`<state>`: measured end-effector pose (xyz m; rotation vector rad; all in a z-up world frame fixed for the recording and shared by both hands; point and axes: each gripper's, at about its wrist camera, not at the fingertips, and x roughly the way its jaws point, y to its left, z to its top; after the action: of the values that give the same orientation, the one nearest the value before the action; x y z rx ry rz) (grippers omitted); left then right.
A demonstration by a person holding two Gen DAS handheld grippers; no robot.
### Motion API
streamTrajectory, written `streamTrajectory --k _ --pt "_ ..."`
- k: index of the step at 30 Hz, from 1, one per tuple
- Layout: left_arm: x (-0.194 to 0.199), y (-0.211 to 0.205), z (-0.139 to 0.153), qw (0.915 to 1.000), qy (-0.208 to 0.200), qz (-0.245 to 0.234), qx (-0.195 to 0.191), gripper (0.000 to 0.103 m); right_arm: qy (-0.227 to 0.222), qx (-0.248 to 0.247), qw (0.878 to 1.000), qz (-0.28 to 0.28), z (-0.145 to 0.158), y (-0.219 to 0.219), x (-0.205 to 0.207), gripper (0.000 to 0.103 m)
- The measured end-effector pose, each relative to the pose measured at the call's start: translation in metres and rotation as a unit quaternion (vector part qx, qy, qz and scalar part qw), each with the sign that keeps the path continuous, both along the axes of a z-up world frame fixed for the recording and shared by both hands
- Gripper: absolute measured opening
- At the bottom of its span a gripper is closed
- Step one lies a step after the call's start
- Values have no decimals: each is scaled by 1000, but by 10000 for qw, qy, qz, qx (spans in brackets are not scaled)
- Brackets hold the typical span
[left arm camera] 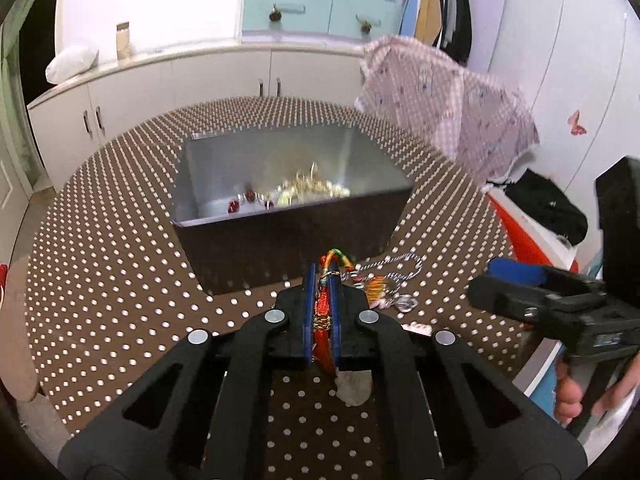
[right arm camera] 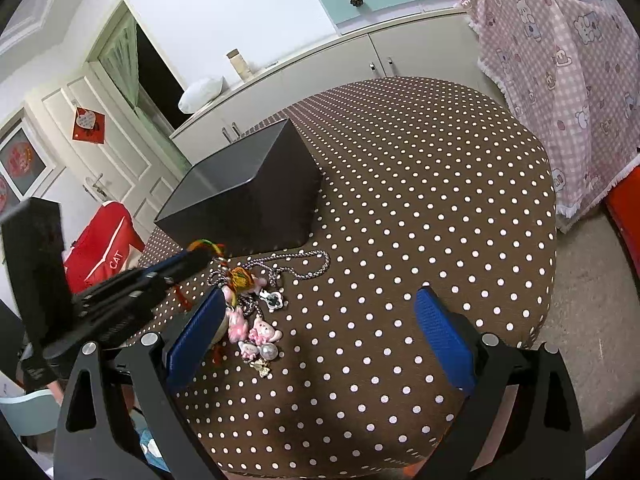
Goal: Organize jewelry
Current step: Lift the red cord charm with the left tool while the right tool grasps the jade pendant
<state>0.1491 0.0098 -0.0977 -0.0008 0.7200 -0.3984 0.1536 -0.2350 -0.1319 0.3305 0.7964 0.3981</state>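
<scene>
Only readable text: "CAT" in white on the red bag (right arm camera: 105, 245) on the floor left of the table; the red heart tag (right arm camera: 88, 125) on the door has writing too small to read. Left gripper (left arm camera: 322, 280) is clenched on the braided cord bracelet (left arm camera: 325, 312), red body pinched between the blue pads (left arm camera: 309, 312), rainbow loop sticking out past the fingertips. Right gripper (right arm camera: 320, 308) is released, jaws wide apart, nothing between them, hovering over the polka-dot tablecloth (right arm camera: 420, 208). The charm pile (right arm camera: 250, 320) (pink figures, a pearl bead, small metal charms) lies on the cloth touching or just beside the inner face of the right gripper's left pad (right arm camera: 196, 336), can't tell which. The silver chain (right arm camera: 288, 266) lies just ahead of the charms, running from there toward the box. The black box (left arm camera: 288, 200) sits open-topped on the cloth right in front of the left gripper, with gold pieces, pale beads and red stones (left arm camera: 250, 198) inside on the bottom
</scene>
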Motion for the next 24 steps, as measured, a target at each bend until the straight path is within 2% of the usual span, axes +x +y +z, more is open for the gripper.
streamTrajectory --k 10,17,21,24 --pt "-19 19 36 9980 -513 186 -317 7 -130 -108 9997 151 9 22 -4 92" --pt "-32 39 39 9967 -613 384 -363 7 -289 -238 9963 774 12 60 -13 92" --pt "-39 54 26 9964 -507 554 -405 7 -289 -450 9927 1083 7 86 -18 73" --pt "-44 68 14 9956 -377 677 -532 7 -224 -653 9881 1376 -1 111 -21 71"
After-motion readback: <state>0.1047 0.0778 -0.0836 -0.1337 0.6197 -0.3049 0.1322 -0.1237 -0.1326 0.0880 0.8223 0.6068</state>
